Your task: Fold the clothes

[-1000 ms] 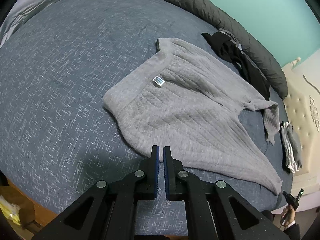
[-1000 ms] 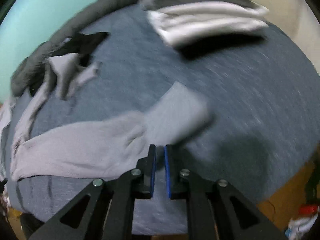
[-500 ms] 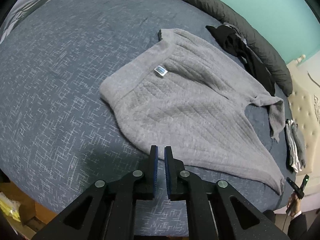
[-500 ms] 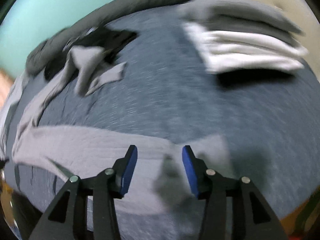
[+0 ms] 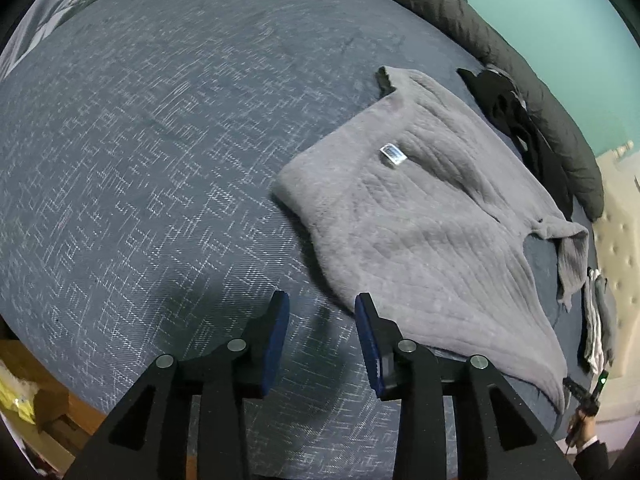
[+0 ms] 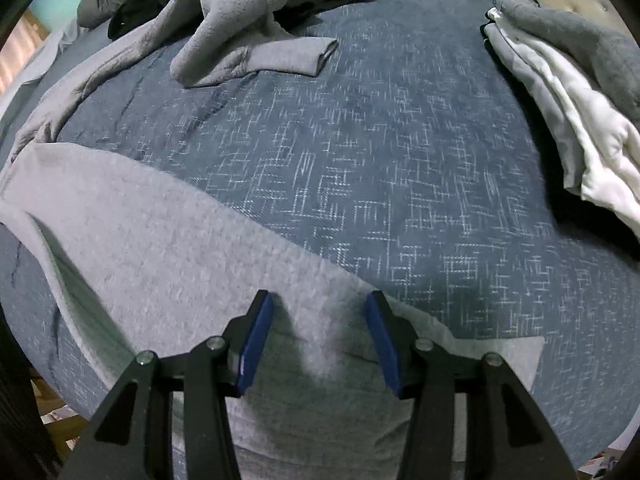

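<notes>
A grey quilted garment (image 5: pixel 420 220) with a small label (image 5: pixel 393 155) lies spread on the blue patterned bedspread (image 5: pixel 160 160). My left gripper (image 5: pixel 322 308) hangs low over bare bedspread just left of the garment's near edge. Its jaws are opening and hold nothing. In the right wrist view, one long grey limb of the garment (image 6: pixel 160 232) runs across the front, its cuff (image 6: pixel 512 356) at the right. My right gripper (image 6: pixel 320 308) points down over that limb, jaws apart and closing. A ridge of grey cloth lies between them, not pinched.
A dark grey duvet roll (image 5: pixel 520 80) and a black garment (image 5: pixel 512 112) lie along the far edge. Folded grey and white clothes (image 6: pixel 560 100) are stacked by the beige tufted headboard (image 5: pixel 616 260). A hand (image 5: pixel 584 428) shows at the lower right. The bed's wooden edge (image 5: pixel 60 412) is near.
Both grippers went from shut to jaws apart. The left one sank toward the bedspread beside the garment. The right one rolled and slid over the grey limb, close above it.
</notes>
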{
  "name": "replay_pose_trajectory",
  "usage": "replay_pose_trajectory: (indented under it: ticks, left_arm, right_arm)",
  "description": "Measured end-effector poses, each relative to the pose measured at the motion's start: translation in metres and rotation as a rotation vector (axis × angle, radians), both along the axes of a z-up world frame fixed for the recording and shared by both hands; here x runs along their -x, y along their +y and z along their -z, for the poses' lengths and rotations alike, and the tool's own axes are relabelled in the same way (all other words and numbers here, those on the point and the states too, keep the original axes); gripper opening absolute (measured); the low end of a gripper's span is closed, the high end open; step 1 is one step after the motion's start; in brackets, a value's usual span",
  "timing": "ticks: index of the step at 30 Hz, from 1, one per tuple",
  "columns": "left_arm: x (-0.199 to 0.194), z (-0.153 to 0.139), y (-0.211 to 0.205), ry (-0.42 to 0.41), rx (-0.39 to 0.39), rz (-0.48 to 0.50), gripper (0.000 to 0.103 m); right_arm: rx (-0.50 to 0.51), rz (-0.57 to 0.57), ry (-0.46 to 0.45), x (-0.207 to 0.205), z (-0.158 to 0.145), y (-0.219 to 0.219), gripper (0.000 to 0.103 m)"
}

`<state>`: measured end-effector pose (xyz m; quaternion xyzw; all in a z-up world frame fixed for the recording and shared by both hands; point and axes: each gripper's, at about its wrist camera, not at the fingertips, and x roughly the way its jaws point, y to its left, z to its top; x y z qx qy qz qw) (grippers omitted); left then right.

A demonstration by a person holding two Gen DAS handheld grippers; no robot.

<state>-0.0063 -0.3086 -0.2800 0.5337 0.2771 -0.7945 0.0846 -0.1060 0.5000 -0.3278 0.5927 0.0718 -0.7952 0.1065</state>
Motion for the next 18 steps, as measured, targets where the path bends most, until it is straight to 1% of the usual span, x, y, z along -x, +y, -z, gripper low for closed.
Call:
replay_pose_trajectory:
  ticks: [1,2,3,4,7,9,15,18]
  left_arm:
    - [0.000,0.001,-0.001,0.000,0.000,-0.003,0.037]
    - [-0.001,0.002,-0.001,-0.001,0.000,-0.006,0.037]
    - [-0.001,0.003,-0.001,-0.001,0.000,-0.008,0.037]
    - [-0.001,0.005,-0.002,-0.002,0.001,-0.013,0.037]
    - [-0.001,0.008,-0.006,-0.003,-0.008,-0.039,0.038]
    - [-0.001,0.011,-0.009,0.001,-0.033,-0.059,0.039]
    - [0.004,0.010,-0.010,0.030,-0.048,-0.071,0.040]
    - [0.009,0.010,-0.009,0.042,-0.050,-0.072,0.043]
  right_arm:
    - [0.002,0.002,0.003,-0.001,0.000,0.002,0.036]
    - [-0.001,-0.001,0.004,-0.003,0.000,0.002,0.032]
    - [-0.005,-0.005,0.004,-0.005,0.000,0.002,0.025]
    - [-0.009,-0.010,0.004,-0.006,0.000,0.002,0.016]
    - [-0.042,-0.036,0.015,-0.012,-0.001,-0.003,0.006]
    - [-0.048,-0.034,0.048,-0.015,-0.010,-0.002,0.004]
    - [-0.078,-0.033,0.157,-0.015,-0.046,-0.002,0.003]
    - [-0.086,-0.019,0.190,-0.001,-0.066,0.002,0.003]
